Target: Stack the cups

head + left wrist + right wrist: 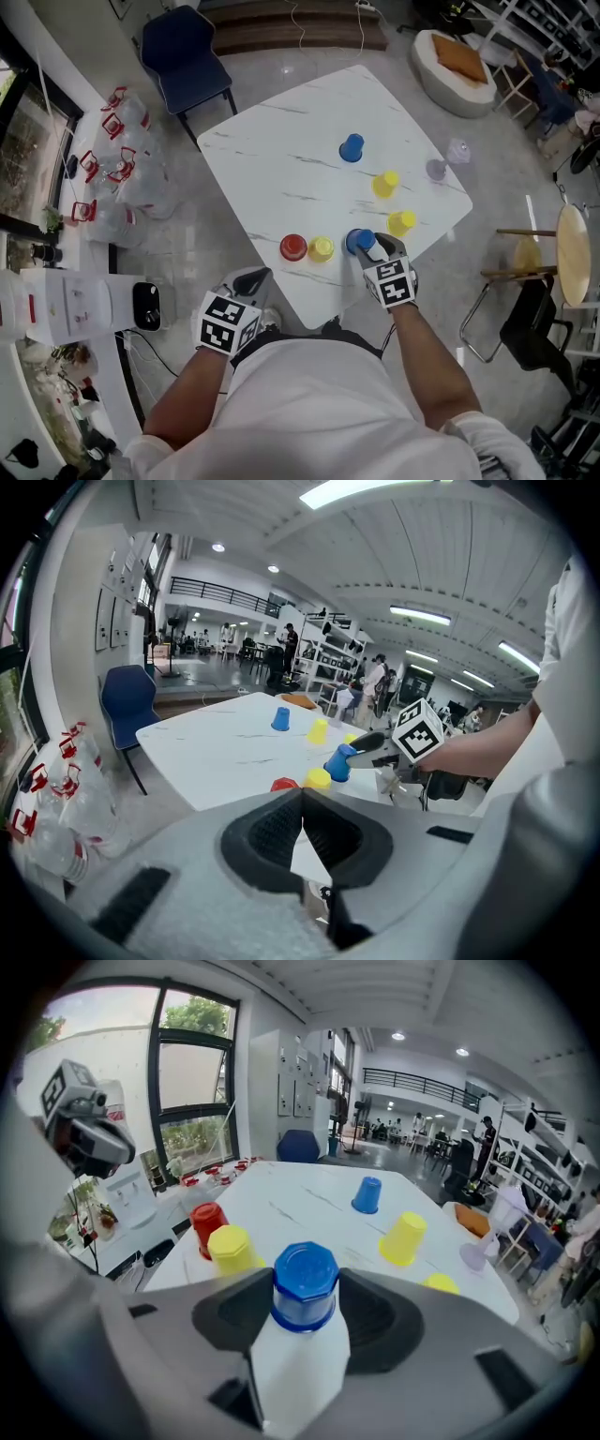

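The blue cup (305,1288), upside down, is clamped between the jaws of the right gripper (370,246) above the near edge of the white marble table (281,159). It is tilted and apparently lifted clear, probably so it can be lowered over another cup. Along that same near edge stand a yellow cup (322,248) and a red cup (293,247), the likeliest targets. Two more yellow cups (385,184) and a second blue cup (352,147) sit further in on the table. The left gripper (255,277) waits off the table's near edge, jaws together on nothing.
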